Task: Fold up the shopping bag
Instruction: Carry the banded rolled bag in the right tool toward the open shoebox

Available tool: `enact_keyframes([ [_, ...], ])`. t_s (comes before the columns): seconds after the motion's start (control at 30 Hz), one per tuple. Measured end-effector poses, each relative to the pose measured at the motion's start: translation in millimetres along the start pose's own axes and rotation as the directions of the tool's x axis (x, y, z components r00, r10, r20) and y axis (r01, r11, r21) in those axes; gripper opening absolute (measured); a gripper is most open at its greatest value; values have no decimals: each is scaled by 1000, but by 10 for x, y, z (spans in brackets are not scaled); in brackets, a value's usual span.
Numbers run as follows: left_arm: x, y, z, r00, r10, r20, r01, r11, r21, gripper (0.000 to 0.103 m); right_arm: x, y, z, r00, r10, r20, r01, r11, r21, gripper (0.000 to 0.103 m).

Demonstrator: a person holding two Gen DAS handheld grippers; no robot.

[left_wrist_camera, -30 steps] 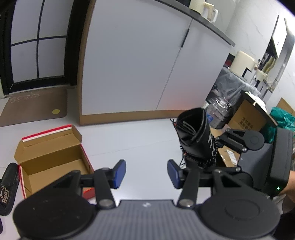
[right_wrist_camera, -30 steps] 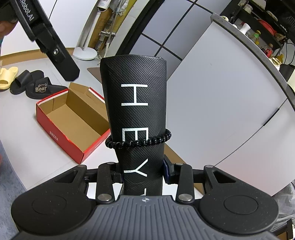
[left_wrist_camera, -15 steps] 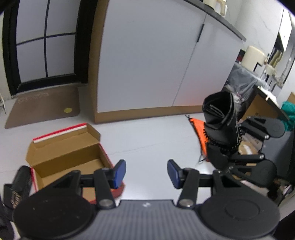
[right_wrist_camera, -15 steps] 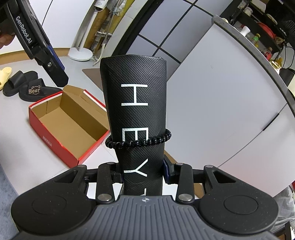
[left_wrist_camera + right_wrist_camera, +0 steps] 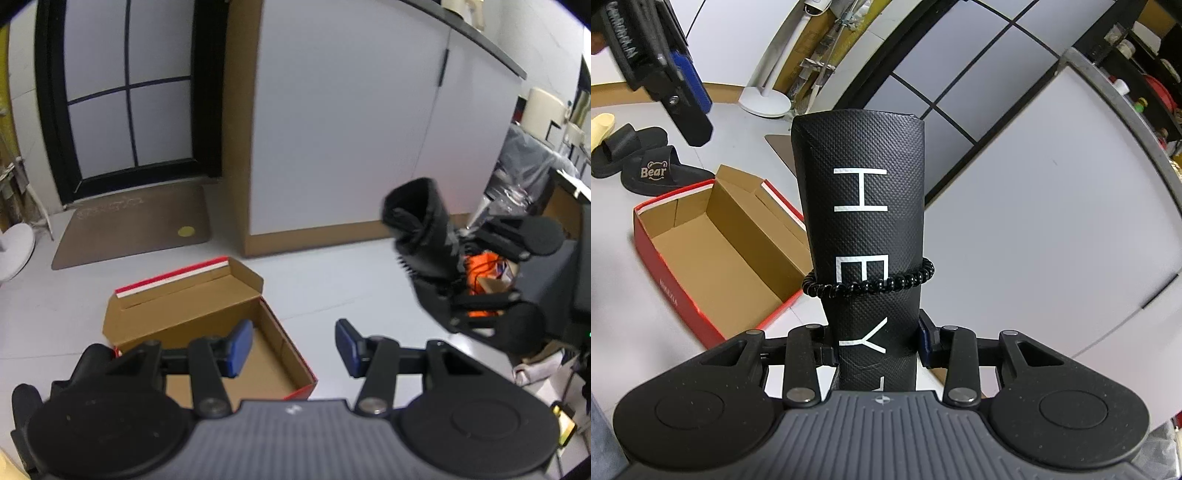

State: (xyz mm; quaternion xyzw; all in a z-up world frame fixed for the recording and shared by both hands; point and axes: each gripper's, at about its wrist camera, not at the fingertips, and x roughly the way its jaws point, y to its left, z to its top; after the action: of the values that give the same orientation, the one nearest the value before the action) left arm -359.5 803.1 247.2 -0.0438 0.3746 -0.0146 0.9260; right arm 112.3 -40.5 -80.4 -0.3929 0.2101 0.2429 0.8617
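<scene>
Since a second ago both hands have shifted toward the open shoe box point(image 5: 716, 254), which now sits lower and closer in the left wrist view, partly behind the left gripper point(image 5: 293, 341). Beyond the box stand the white cabinet point(image 5: 343, 122) and the dark glazed door point(image 5: 125, 92), with a brown doormat point(image 5: 133, 225) on the floor between door and box. Black slippers point(image 5: 646, 162) lie just past the box's far end. The shopping bag point(image 5: 864, 229), rolled into a black tube lettered H-E-Y, hangs above the floor to the right of the box, its long axis running straight out along the right gripper point(image 5: 877, 347), open end pointing away and upward. A black coil tie point(image 5: 868, 284) rings its middle. The right gripper is clamped on the bag's lower end; the left gripper stands released, nothing between its blue pads point(image 5: 240, 345).
</scene>
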Motion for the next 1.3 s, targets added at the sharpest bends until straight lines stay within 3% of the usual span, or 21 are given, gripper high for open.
enact_keyframes([
  [0.13, 40, 29, 1, 999, 40, 10, -40, 999, 23, 53, 244, 87, 99, 1000, 13, 27, -13, 1000, -19, 40],
  [0.27, 178, 137, -91, 996, 90, -12, -91, 996, -19, 53, 395, 196, 136, 999, 22, 48, -21, 999, -29, 40],
  [0.53, 507, 302, -342, 991, 131, -30, -132, 990, -45, 53, 735, 447, -12, 998, 36, 42, -33, 997, -74, 40],
  [0.8, 709, 483, -579, 988, 153, -35, -156, 983, -96, 53, 1037, 685, -59, 998, 55, 36, -56, 998, 30, 40],
  [1.1, 960, 673, -882, 979, 194, -65, -202, 966, -160, 53, 1322, 981, -184, 992, 106, 62, -105, 994, -22, 40],
  [1.3, 1034, 740, -1000, 974, 214, -77, -225, 957, -184, 53, 1497, 1063, -227, 992, 88, 86, -89, 996, 14, 40],
])
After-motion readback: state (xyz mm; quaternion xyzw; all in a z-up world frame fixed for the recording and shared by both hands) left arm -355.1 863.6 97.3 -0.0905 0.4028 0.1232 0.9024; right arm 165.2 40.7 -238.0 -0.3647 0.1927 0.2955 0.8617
